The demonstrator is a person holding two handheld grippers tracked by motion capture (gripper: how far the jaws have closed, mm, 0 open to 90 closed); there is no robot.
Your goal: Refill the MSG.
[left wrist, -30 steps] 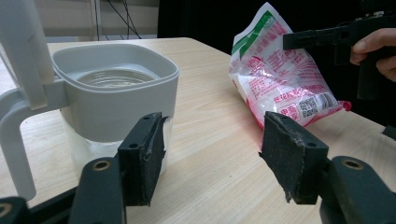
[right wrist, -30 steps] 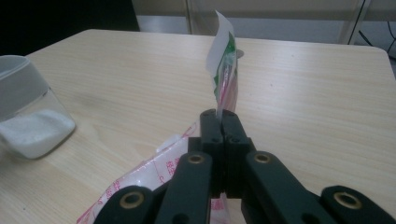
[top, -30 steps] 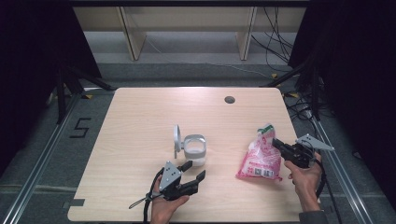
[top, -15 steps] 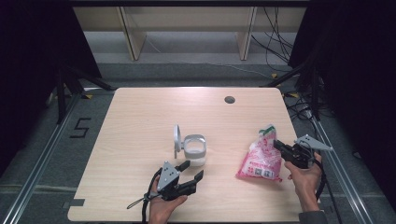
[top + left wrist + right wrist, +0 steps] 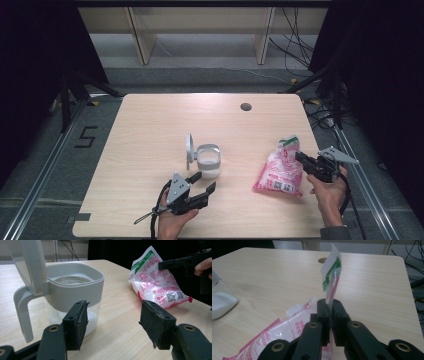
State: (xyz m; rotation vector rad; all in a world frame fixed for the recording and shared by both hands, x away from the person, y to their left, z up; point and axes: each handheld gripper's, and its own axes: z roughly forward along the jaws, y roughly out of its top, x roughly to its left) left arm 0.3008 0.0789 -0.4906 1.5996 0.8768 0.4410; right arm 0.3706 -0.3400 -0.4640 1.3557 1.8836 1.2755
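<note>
- Right gripper (image 5: 329,312) pinches the bag (image 5: 280,170) by its thin top edge; the film may slip or tear.
- Left gripper (image 5: 113,322) spread, empty, near the jug (image 5: 70,295); nudging risks spillage.

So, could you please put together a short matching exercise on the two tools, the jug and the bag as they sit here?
Column one:
1. left tool
2. right tool
3. clear plastic jug with grey rim and handle
4. pink and white plastic bag with green top

Column two:
a. lid hinged up, white powder at the bottom
b. open, short of the jug
c. lying on the wooden table, top edge raised
d. shut on the bag's top edge

Pairs: 1-b, 2-d, 3-a, 4-c
</note>
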